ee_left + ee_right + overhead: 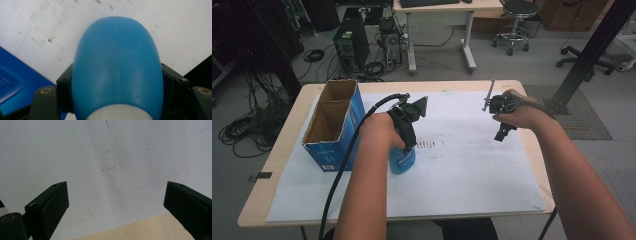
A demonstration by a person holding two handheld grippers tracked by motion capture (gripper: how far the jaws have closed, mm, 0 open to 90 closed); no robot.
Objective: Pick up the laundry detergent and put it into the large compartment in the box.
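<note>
bottle [402, 159] right of box [335, 123], on paper [472, 165]

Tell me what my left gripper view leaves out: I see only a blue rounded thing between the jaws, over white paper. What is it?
Observer: A blue bottle, label facing the person, held by the left gripper above the white sheet.
Operator: And the dark blue at my left edge?
Observer: An open blue cardboard box with two compartments, standing on the table's left side beside the bottle.
Operator: What is the right gripper doing?
Observer: The right gripper has its jaws wide apart with nothing between them, held over the sheet's far right part near the wooden table edge.
</note>
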